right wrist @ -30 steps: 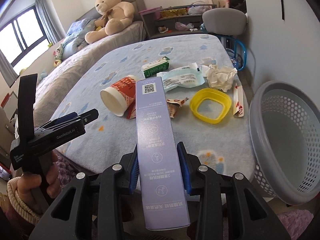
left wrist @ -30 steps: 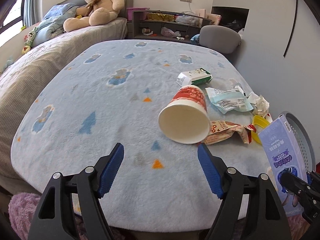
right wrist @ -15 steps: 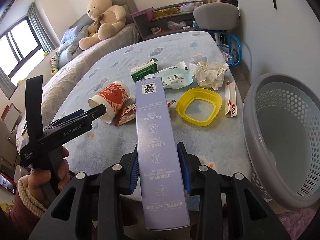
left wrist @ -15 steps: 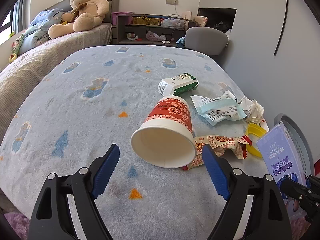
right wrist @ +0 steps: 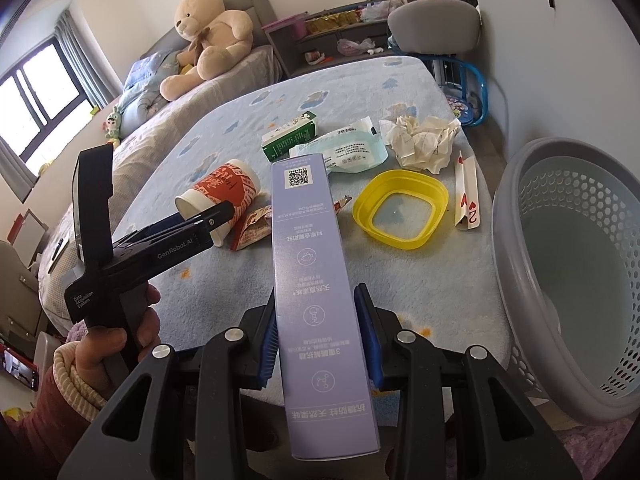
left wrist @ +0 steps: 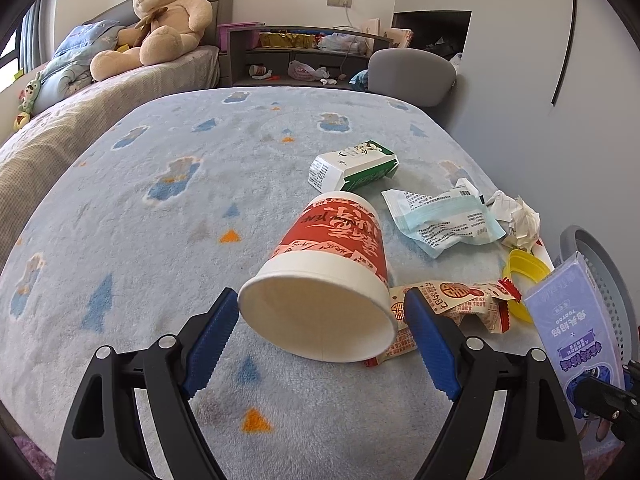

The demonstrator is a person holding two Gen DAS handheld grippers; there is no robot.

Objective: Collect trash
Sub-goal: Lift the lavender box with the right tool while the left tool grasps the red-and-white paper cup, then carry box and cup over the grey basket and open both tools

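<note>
At the table's near edge, my left gripper (left wrist: 316,336) is spread wide, its blue pads (left wrist: 208,336) on either side of the cup's mouth without touching it as far as I can tell. The cup (left wrist: 332,264) lies on its side on the blue blanket (left wrist: 160,200), open end facing the left wrist camera, red-printed wall pointing away toward the far edge.

My right gripper (right wrist: 320,336) pinches a purple box (right wrist: 316,280) between both pads, lengthwise along the fingers, QR code at the far end. The box hangs over the near right part of the table, just beside the basket (right wrist: 520,216).

The basket is grey, perforated, and sits off the right edge of the table, tilted with its opening toward the right wrist camera.

Remaining trash on the table, all toward the right edge:
- snack wrapper (left wrist: 460,304), touching the cup's rim on its right
- yellow lid (right wrist: 400,208), near the right edge, between the box and the card
- playing card (right wrist: 466,196), two of hearts, at the right edge
- crumpled paper (right wrist: 424,140), beyond the lid
- teal pouch (right wrist: 344,154), left of the paper
- green carton (right wrist: 290,140), on its side, beyond the cup

Teddy bear (right wrist: 208,36) on the bed (right wrist: 160,136) beyond the table's left edge. Grey chair (right wrist: 434,24) at the far edge.
</note>
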